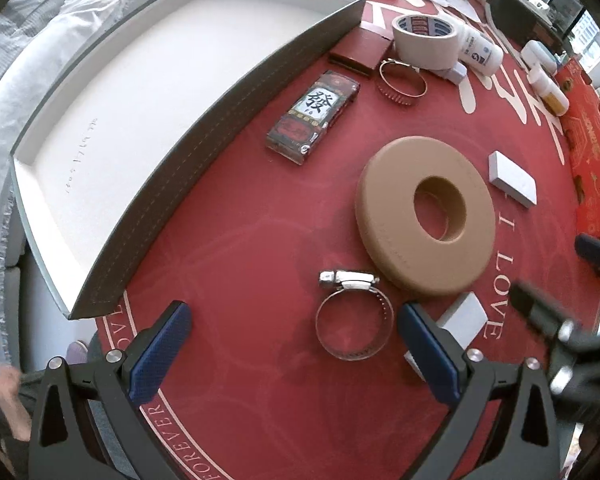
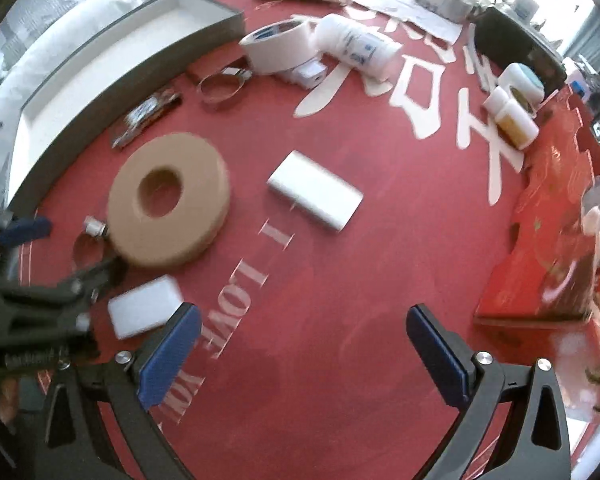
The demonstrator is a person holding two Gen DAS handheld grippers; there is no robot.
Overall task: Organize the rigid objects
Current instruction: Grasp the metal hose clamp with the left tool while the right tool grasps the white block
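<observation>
- Your left gripper (image 1: pixel 294 344) is spread wide and holds nothing; it hangs over the red worktop (image 1: pixel 240 360), with a metal hose clamp (image 1: pixel 354 320) lying between its blue pads.
- Your right gripper (image 2: pixel 304 344) is also spread and empty, above the white letters "I LOVE YOU" (image 2: pixel 236 304) printed on the cloth.
- The curved border text near your left gripper reads "FOREVER" (image 1: pixel 184 440).
- The tan ring (image 1: pixel 426 216) lies just beside the clamp, touching its screw end or very close to it.
- The dark packet (image 1: pixel 314 116) carries the large character "發"; it lies near the wall of the open grey box (image 1: pixel 204 140).
- A white block (image 2: pixel 314 190) lies apart, right of the ring.
- The tape roll (image 1: pixel 426 40) has blue and red print that I cannot read.
</observation>
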